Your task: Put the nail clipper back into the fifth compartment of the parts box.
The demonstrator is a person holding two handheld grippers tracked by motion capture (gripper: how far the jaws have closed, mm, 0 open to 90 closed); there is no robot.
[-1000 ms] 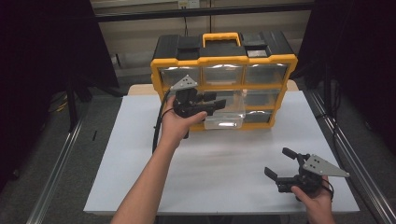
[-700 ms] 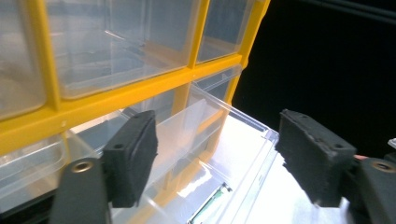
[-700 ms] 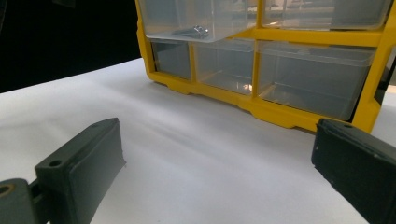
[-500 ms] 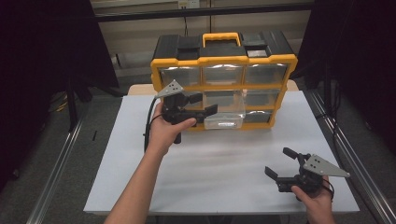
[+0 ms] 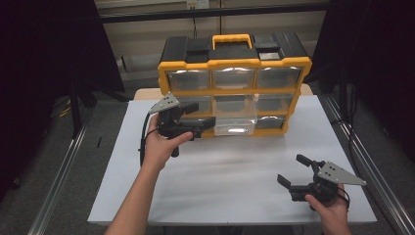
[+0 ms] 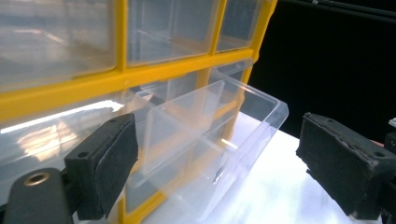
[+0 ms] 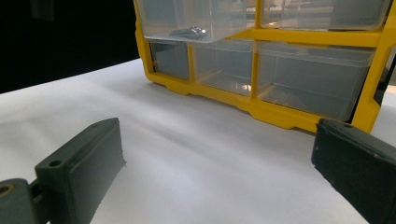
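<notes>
Standing by the white table (image 5: pixel 235 196), I see the left gripper (image 5: pixel 203 116) raised at the front of the yellow drawer organizer (image 5: pixel 235 63), its jaws spread wide and holding nothing. Just to its right, one clear drawer (image 5: pixel 235 125) in the middle column sticks out toward the person, while its neighbours sit flush in the frame. In the left gripper view that drawer (image 6: pixel 219 135) lies ahead between the two black pads (image 6: pixel 105 163), slanting away to the right, so its long axis runs out from the cabinet and the gripper comes at it from the side and slightly in front. The left hand is clearly the nearer one; I judge any push or pull on the drawer would fall to it.

Inside the drawer a clear divider stands across it, and a small metal piece (image 6: pixel 217 175), possibly a screw, lies at the bottom. The other drawers look empty or too glary to read.

Farther right, the right gripper (image 5: pixel 298 176) rests low near the table's front edge, well apart from the organizer, jaws also spread and empty.
</notes>
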